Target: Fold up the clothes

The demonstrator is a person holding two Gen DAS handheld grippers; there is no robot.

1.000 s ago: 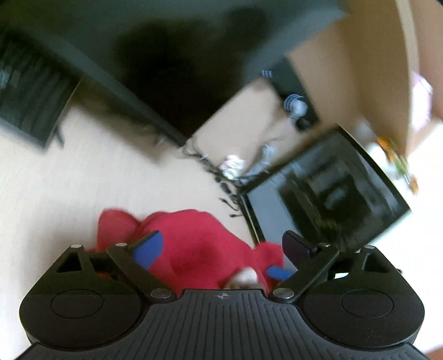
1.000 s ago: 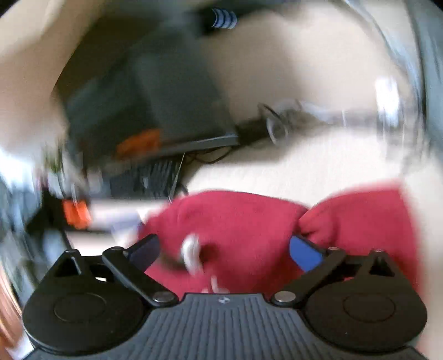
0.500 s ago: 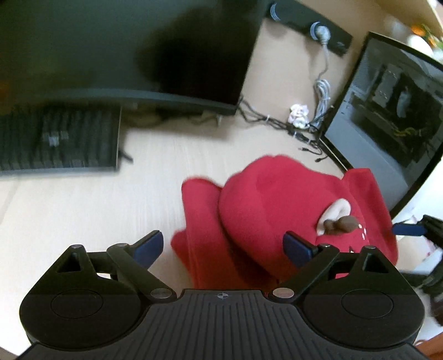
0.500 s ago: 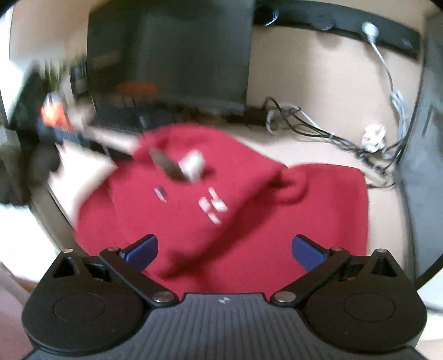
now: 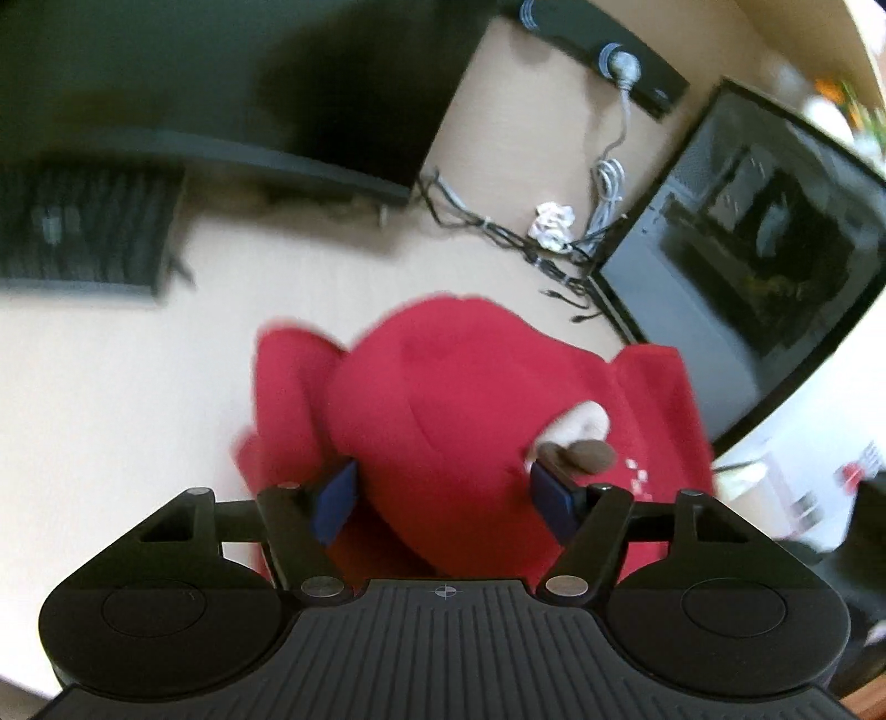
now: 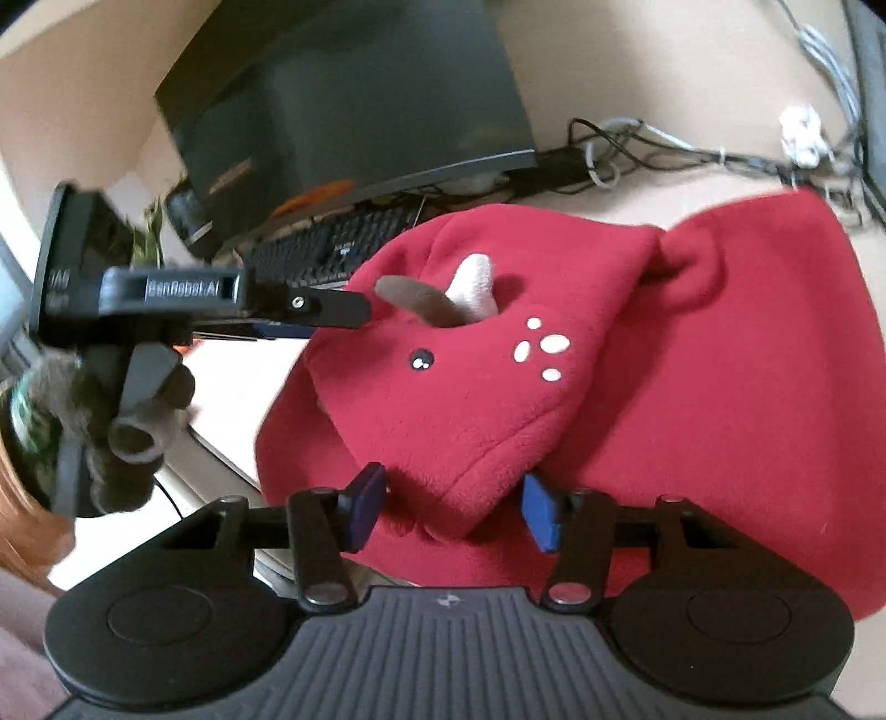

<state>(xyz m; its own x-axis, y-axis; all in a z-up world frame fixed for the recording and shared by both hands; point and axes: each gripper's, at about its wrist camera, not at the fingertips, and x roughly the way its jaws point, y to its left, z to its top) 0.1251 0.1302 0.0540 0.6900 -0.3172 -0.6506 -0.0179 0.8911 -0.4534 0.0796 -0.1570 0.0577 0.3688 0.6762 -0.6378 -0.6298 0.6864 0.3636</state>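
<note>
Fingers (image 5: pixel 334 501) of my left gripper (image 5: pixel 446 498) are closing around the rounded hood of a red fleece garment (image 5: pixel 443 387), which bulges between the blue pads; whether they press on it yet I cannot tell. My right gripper (image 6: pixel 451 507) is likewise closing, its pads either side of the hood's folded hem, the left one not yet touching the cloth.

That garment lies spread on a pale desk (image 5: pixel 111 360), its hood on top of its flat body, a cream ear (image 6: pixel 473 285) and a brown horn (image 6: pixel 415 302) sewn on above a small black eye (image 6: pixel 421 360) and four cream spots.

No container shows in either view.

Only the left view takes in the glass-sided computer case (image 5: pixel 747 260) standing just right of the garment, the black power strip (image 5: pixel 603 50) on the wall with a white cable hanging from it, and a crumpled white scrap (image 5: pixel 551 232) among the tangled black cords. Only the right view shows the garment's face details sharply, my left gripper from the side (image 6: pixel 310 310) reaching in at the hood's far edge, and the dark glove (image 6: pixel 127 421) on the hand holding it. Both views show a dark monitor (image 6: pixel 354 99) and black keyboard (image 6: pixel 332 243) behind the garment.
</note>
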